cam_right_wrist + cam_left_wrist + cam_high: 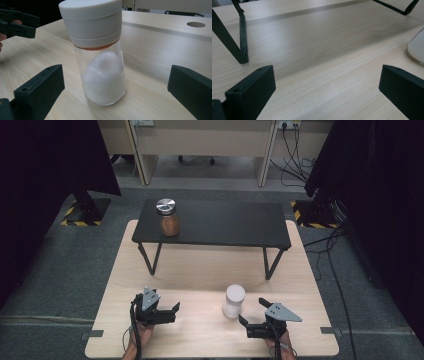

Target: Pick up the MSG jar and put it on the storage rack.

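Salt-white powder fills about half of the clear white-capped jar [102, 62], which stands upright on the tabletop [200, 270] at twelve o'clock from your right gripper [254, 312], between its wide-apart jaws but touching neither. Your left gripper [165, 301] rests at nine o'clock from the jar, well apart, jaws likewise spread on nothing. Farther off at eleven o'clock, a silver-lidded jar [168, 217] of brown contents sits on the black shelf [225, 225].

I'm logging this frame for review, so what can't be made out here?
- White-lidded jar: any label, none visible from this side.
- The same jar in the left gripper view: cut off by the right edge.
- Brown jar on the black shelf: contents too small to identify in the high view.
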